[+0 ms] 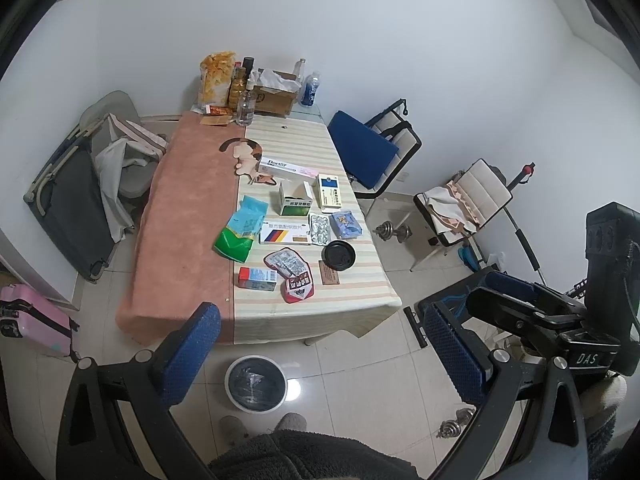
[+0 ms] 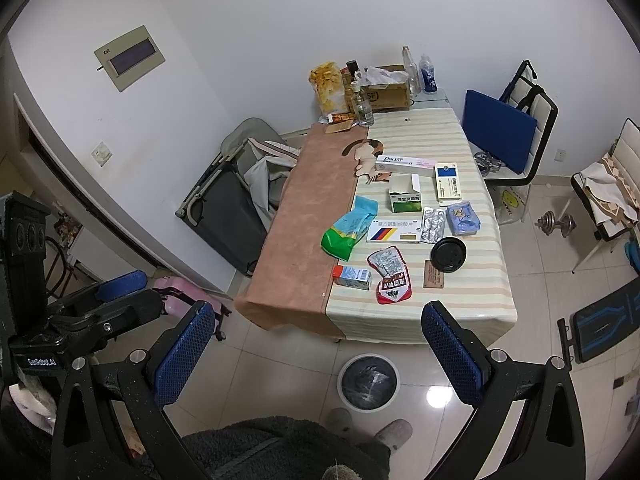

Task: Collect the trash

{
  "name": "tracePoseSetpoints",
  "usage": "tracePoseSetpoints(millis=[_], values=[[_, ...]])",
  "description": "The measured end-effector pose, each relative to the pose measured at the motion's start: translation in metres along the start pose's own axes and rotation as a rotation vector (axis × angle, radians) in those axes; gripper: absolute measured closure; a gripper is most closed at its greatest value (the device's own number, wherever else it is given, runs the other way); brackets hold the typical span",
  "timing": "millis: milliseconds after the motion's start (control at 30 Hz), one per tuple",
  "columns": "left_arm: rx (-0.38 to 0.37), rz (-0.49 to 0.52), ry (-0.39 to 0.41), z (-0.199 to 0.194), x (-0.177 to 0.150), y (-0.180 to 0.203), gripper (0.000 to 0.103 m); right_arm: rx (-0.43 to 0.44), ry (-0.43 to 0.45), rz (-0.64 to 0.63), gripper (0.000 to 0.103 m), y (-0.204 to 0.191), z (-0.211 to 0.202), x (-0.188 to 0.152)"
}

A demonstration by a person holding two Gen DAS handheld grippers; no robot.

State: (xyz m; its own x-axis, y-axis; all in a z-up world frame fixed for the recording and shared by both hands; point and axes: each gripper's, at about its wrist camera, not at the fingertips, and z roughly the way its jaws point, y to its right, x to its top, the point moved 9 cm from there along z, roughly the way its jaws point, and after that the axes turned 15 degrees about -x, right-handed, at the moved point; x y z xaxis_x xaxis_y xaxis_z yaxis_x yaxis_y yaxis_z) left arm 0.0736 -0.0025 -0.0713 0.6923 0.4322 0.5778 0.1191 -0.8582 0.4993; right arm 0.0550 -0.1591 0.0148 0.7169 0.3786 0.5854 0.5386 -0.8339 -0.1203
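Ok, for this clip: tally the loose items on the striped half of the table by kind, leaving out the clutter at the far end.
Cardboard boxes: 5, e.g. the open green box and the Doctor box
Foil blister packs: 2, e.g.
Soft packets and pouches: 3, e.g. the green bag
Black lid: 1
Brown card: 1
Total: 12

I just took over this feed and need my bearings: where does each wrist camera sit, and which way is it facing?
Left wrist: on the left gripper, held high, looking down over the table; the right gripper, slippers and a dark sleeve show.
Right wrist: on the right gripper, facing the same table; the left gripper shows at its left.
Both share the trash bin and the black lid.
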Motion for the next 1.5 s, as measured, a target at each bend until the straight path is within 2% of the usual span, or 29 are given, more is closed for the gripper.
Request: tracePoseSetpoints(millis=[67,167,233,400,500,633,767,867,933,967,1000,1033,1067,1100,1133,1200,1233,1333,1400,1433,1500], values=[[0.035,0.000,0.000,0.006,0.002,-0.009,0.000,-0.008,0.001,0.019,0.000,0.002,0.004,0.001],[0.179,0.006,-0.001,0.020,0.007,-0.039,0.000,-0.074,0.001,0.073,0.000,0.012,0.015,0.003],[0.244,-0.012,-0.016,0.033,0.009,-0.063,0.000,-0.129,-0.008,0.115,0.000,0.021,0.026,0.004],[0.314,-0.090,-0.077,0.082,0.002,-0.125,0.000,-0.255,-0.079,0.236,0.000,0.059,0.074,-0.002],[0.326,-0.211,-0.157,0.123,-0.015,-0.164,0.000,-0.298,-0.145,0.303,0.000,0.087,0.114,-0.007],[0.292,-0.455,-0.255,0.179,-0.044,-0.205,0.000,-0.347,-0.238,0.345,0.000,0.131,0.184,-0.006],[0.285,-0.705,-0.288,0.236,-0.067,-0.231,0.001,-0.373,-0.336,0.298,0.000,0.167,0.277,0.000],[0.270,-0.869,-0.288,0.280,-0.073,-0.241,0.002,-0.379,-0.423,0.241,0.000,0.179,0.339,0.001],[0.250,-0.952,-0.284,0.311,-0.072,-0.246,0.006,-0.369,-0.481,0.196,0.000,0.188,0.379,0.003],[0.236,-0.991,-0.286,0.328,-0.070,-0.249,0.011,-0.373,-0.498,0.181,0.000,0.192,0.394,0.003],[0.228,-1.023,-0.289,0.342,-0.070,-0.253,0.022,-0.376,-0.520,0.168,0.000,0.198,0.412,0.005],[0.217,-1.050,-0.290,0.354,-0.068,-0.258,0.027,-0.376,-0.534,0.163,0.000,0.202,0.422,0.005],[0.217,-1.080,-0.283,0.363,-0.070,-0.262,0.043,-0.371,-0.548,0.161,0.000,0.204,0.430,0.005],[0.223,-1.096,-0.276,0.368,-0.070,-0.267,0.054,-0.361,-0.565,0.157,0.000,0.203,0.439,0.005],[0.229,-1.102,-0.266,0.368,-0.070,-0.270,0.061,-0.342,-0.580,0.150,0.000,0.201,0.446,0.004],[0.233,-1.056,-0.264,0.363,-0.067,-0.272,0.067,-0.293,-0.600,0.118,0.000,0.186,0.455,0.003],[0.262,-0.984,-0.287,0.358,-0.065,-0.273,0.068,-0.275,-0.605,0.102,0.000,0.177,0.457,0.001],[0.414,-0.711,-0.372,0.335,-0.059,-0.283,0.071,-0.197,-0.642,0.051,0.000,0.138,0.470,-0.012],[0.487,-0.589,-0.426,0.322,-0.060,-0.293,0.071,-0.160,-0.670,0.021,0.000,0.113,0.478,-0.022],[0.497,-0.565,-0.444,0.318,-0.062,-0.298,0.071,-0.140,-0.679,0.001,0.000,0.097,0.484,-0.028],[0.494,-0.587,-0.460,0.312,-0.069,-0.310,0.071,-0.130,-0.687,-0.038,0.001,0.073,0.498,-0.038]])
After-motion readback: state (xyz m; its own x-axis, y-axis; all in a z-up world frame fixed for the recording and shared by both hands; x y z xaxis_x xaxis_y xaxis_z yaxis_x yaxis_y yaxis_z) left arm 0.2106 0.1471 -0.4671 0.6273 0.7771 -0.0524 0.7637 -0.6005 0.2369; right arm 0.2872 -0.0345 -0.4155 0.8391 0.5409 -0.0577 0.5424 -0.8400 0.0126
